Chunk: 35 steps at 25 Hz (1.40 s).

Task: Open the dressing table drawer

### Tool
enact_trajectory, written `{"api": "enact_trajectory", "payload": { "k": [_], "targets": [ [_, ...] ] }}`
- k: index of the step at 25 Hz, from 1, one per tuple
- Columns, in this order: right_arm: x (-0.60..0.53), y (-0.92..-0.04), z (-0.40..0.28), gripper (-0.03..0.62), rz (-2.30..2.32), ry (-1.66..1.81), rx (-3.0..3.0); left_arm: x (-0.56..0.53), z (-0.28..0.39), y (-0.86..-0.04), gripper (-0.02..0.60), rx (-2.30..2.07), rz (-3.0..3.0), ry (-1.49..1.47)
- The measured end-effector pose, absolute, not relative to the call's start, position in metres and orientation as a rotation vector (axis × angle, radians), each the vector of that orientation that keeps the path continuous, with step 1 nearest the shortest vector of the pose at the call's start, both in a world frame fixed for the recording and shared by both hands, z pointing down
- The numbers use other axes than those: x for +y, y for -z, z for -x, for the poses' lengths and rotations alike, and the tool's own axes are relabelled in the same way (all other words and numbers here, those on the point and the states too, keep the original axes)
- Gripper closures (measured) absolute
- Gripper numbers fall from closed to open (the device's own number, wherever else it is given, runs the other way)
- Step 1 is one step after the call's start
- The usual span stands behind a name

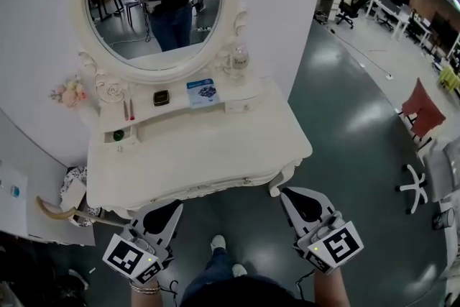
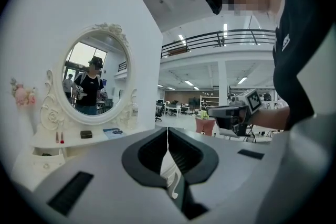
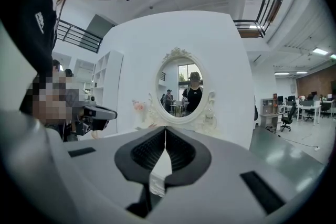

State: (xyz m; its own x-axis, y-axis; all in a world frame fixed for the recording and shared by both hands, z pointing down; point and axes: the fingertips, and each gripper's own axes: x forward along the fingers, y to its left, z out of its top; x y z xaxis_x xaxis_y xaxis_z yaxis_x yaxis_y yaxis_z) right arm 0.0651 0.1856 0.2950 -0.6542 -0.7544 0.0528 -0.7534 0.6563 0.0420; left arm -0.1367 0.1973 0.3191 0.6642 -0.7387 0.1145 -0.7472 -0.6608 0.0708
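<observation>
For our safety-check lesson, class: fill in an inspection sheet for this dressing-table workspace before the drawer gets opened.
Surface: white carved dressing table, top bare in front.
Job's things: no drawer pulled out; small shelf drawer sits flush.
Clutter: on the rear shelf, small dark square box, blue-and-white booklet, clear glass bottle, red lipsticks.
Grippers: left gripper and right gripper shut, empty, near the table's front edge.
Cables: nothing seen.
Surroundings: oval mirror; glossy grey floor; red chair.
</observation>
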Motion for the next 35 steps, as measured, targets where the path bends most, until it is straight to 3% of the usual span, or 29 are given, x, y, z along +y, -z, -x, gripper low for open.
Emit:
{"api": "enact_trajectory", "payload": {
  "k": [35],
  "targets": [
    [0.117,-0.288,-0.018,0.576,-1.452,-0.009,-2.648,0.076,0.165,-0.323,0.563,-0.934,-2.862,-0.043]
  ]
}}
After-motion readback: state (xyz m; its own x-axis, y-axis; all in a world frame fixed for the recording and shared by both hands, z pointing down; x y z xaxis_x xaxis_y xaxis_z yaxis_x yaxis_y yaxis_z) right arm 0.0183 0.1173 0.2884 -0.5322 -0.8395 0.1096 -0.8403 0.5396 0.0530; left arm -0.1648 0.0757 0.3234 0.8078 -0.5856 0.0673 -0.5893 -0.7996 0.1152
